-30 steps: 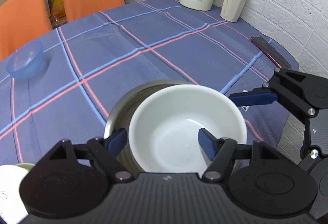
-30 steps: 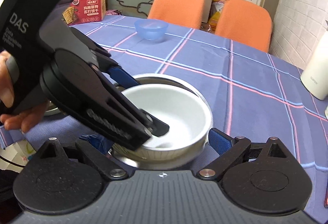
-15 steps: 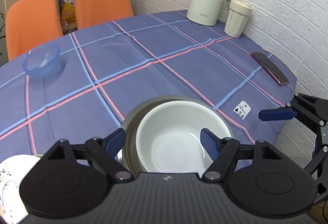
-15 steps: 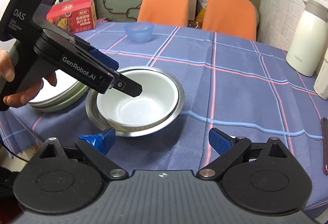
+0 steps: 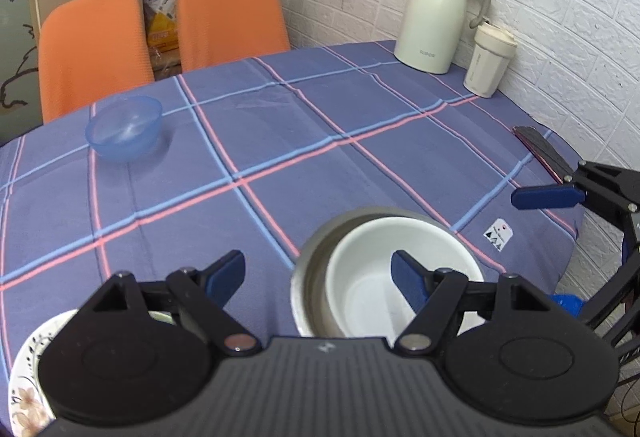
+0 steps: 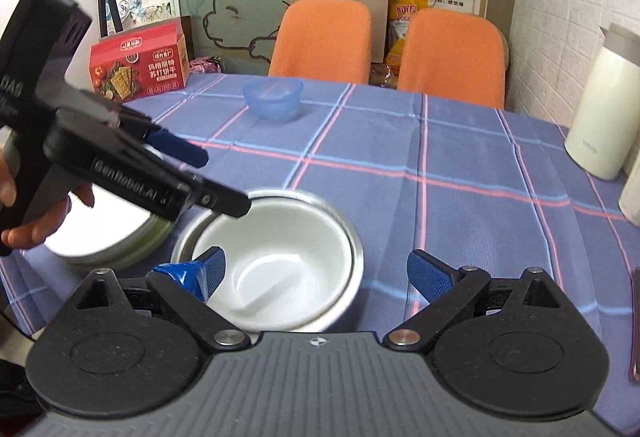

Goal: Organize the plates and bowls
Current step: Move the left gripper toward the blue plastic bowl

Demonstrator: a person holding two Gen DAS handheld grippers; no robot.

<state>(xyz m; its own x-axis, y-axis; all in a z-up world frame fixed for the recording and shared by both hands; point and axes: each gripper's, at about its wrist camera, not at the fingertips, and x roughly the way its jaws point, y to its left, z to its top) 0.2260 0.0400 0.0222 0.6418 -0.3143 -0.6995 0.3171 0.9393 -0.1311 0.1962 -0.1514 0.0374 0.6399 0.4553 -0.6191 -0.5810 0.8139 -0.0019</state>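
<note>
A white bowl sits nested inside a steel bowl near the table's front edge. My left gripper hangs open above and just left of the bowls, holding nothing. My right gripper is open too, low in front of the bowls, empty. The left gripper shows in the right wrist view above the bowls' left rim. A blue translucent bowl stands far back on the cloth. Stacked plates, white on green, lie left of the bowls.
The round table has a blue plaid cloth. A cream thermos jug and a cream cup stand at the back right, a dark phone near the right edge. Two orange chairs stand behind; a red cracker box lies at the back left.
Both grippers have pulled up and back from the nested bowls. The left gripper has shifted left, so the white bowl no longer lies between its fingers. The bowls stay put.
</note>
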